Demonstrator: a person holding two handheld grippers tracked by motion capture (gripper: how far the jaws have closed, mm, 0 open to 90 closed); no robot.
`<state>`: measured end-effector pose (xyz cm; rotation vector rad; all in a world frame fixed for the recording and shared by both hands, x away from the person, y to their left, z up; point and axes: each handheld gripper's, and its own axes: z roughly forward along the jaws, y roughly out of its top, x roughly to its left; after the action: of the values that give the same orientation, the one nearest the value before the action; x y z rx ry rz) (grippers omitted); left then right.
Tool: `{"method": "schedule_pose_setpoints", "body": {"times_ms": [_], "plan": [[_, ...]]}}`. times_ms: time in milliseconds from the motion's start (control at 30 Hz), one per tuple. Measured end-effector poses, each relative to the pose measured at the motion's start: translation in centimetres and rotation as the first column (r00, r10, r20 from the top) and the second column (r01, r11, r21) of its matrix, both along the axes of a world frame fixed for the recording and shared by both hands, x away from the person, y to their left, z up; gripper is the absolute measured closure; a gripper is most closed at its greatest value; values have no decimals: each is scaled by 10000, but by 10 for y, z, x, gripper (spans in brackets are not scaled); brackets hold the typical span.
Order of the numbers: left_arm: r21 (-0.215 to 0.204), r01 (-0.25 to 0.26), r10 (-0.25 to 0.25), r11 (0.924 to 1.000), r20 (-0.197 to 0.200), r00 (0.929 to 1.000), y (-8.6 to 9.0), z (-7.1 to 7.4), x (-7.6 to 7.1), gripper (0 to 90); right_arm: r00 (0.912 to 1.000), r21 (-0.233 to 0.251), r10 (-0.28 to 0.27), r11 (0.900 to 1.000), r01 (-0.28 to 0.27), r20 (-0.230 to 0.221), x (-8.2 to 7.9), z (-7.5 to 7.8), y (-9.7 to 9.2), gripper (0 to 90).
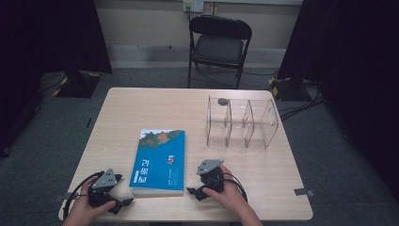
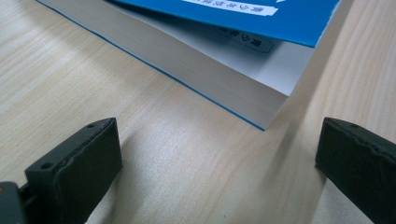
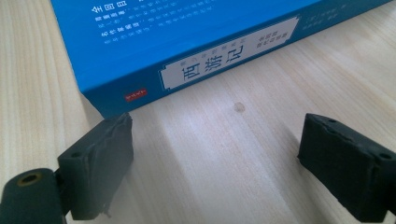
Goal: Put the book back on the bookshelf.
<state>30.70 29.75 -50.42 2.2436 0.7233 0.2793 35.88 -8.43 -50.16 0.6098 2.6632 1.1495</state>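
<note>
So the blue book [image 1: 159,161] is lying flat on the counter [image 1: 141,103], cover up, near my edge and right between my 2 hands. My left gripper [image 1: 123,203] sits just off the book's near left corner, jaws spread wide with nothing in them, just bare wood in the gap. My right gripper [image 1: 194,191] is just beside the spine side, also wide open and holding nothing, 1 jaw almost at the book's corner. The clear divided organizer [image 1: 241,123] stands well apart, toward the far right.
</note>
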Motion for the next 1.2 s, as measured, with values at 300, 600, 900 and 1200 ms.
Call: {"method": "schedule_pose_setpoints", "body": {"times_ms": [300, 600, 900, 1200], "plan": [[84, -59, 59, 9999, -39, 10000, 0, 1, 0, 0, 10000, 8, 19, 10000, -19, 0, 0, 0, 0, 94], [802, -140, 205, 9967, -811, 9965, -8, 10, 1, 4, 10000, 6, 16, 10000, -16, 11, 0, 0, 0, 95], [870, 89, 5, 9962, -1070, 9943, -15, 21, 3, 221, 10000, 7, 11, 10000, -11, -12, 0, 0, 0, 95], [1188, 104, 25, 9929, -1082, 9941, -27, 21, 6, 263, 10000, 7, 11, 10000, -11, 13, 0, 0, 0, 95]]}}
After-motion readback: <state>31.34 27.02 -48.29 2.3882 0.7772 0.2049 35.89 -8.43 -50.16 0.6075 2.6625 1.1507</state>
